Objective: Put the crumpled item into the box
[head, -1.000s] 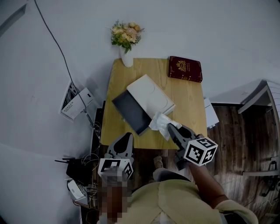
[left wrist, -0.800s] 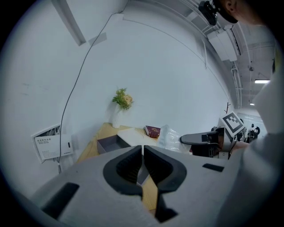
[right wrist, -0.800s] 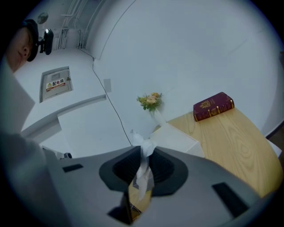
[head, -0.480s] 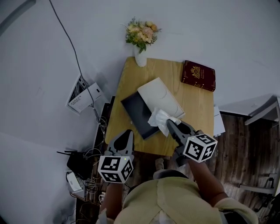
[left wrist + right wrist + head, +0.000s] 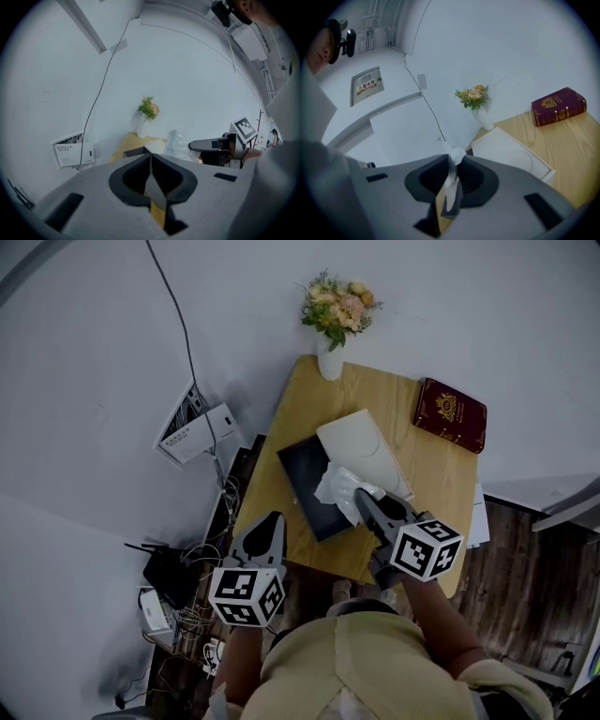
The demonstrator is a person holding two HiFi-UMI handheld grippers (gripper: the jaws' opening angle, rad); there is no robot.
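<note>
The crumpled white item hangs over the near part of the open dark box, and my right gripper is shut on it. In the right gripper view a strip of the item is pinched between the jaws of the right gripper. The box's white lid lies against the box's right side. My left gripper hovers at the table's near left edge, shut and holding nothing. The left gripper view shows its own jaws pressed together, with the item and the right gripper ahead.
On the wooden table a white vase of flowers stands at the far edge and a red book lies at the far right. A wall box with a cable and floor cables lie to the left.
My right gripper has carried the crumpled item from the box's near right corner to over the dark box. The left gripper has edged towards the table.
</note>
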